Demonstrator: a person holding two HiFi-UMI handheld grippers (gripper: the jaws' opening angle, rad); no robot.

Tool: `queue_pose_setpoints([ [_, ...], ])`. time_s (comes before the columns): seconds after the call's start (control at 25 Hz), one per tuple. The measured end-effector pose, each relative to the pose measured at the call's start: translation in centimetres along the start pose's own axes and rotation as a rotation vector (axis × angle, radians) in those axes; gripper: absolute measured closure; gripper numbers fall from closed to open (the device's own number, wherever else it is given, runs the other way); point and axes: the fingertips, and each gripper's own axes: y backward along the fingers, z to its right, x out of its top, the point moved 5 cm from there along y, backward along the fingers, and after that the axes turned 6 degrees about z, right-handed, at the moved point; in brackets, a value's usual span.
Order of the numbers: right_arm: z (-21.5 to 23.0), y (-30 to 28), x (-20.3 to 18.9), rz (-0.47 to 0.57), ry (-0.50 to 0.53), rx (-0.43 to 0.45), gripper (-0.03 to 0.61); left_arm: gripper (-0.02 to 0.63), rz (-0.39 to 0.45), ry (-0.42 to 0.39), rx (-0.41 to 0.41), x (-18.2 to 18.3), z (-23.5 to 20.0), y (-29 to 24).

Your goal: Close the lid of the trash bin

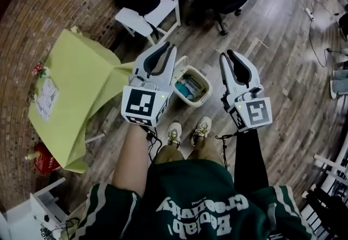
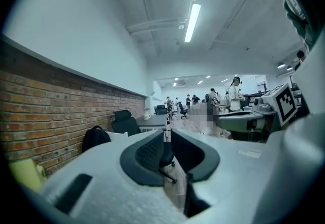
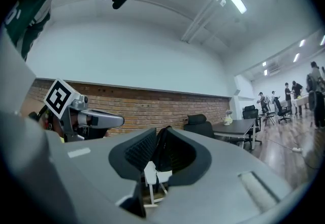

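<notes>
"While both grippers point out level, where does the bin lie?"

"The cream plastic trash bin (image 1: 202,98) sits on the wooden plank floor (image 1: 272,43), just ahead of the person's pale shoes (image 1: 174,133) and well below the jaws. It's at 5 o'clock from the left gripper (image 1: 167,46) and 8 o'clock from the right gripper (image 1: 230,55)."

"And the lid?"

"The white lid (image 1: 181,63) stands raised at the bin's 11 o'clock edge, so the left looks nearer."

"Jaws?"

"Left tips are a thin slit apart, right tips are touching, and both are empty."
</notes>
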Motion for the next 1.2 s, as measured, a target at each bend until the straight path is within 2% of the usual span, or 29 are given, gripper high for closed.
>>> queue_pose_setpoints([
  [0.12, 2.1, -0.3, -1.7, -0.009, -0.023, 0.016, 0.5, 0.56, -0.022, 0.021, 0.018, -1.6, 0.7, -1.8],
  [0.32, 4.3, -0.7, -4.4, -0.029, -0.058, 0.065, 0.503, 0.56, -0.081, -0.01, 0.058, -4.3, 1.3, -3.5],
  [0.6, 4.9, -1.6, -9.3, -0.066, -0.117, 0.089, 0.506, 0.56, -0.137, -0.002, 0.101, -8.0, -0.4, -3.9],
  [0.84, 3.6, -2.7, -12.4, -0.07, -0.134, 0.091, 0.506, 0.56, -0.206, -0.025, 0.087, -12.7, -2.6, -4.1],
  [1.08, 2.7, -4.1, -15.4, -0.095, -0.147, 0.064, 0.505, 0.568, -0.258, 0.044, 0.048, -18.2, -4.2, -4.6],
  [1.2, 2.3, -5.2, -16.8, -0.11, -0.147, 0.054, 0.505, 0.568, -0.338, -0.004, 0.033, -21.3, -5.2, -5.3],
])
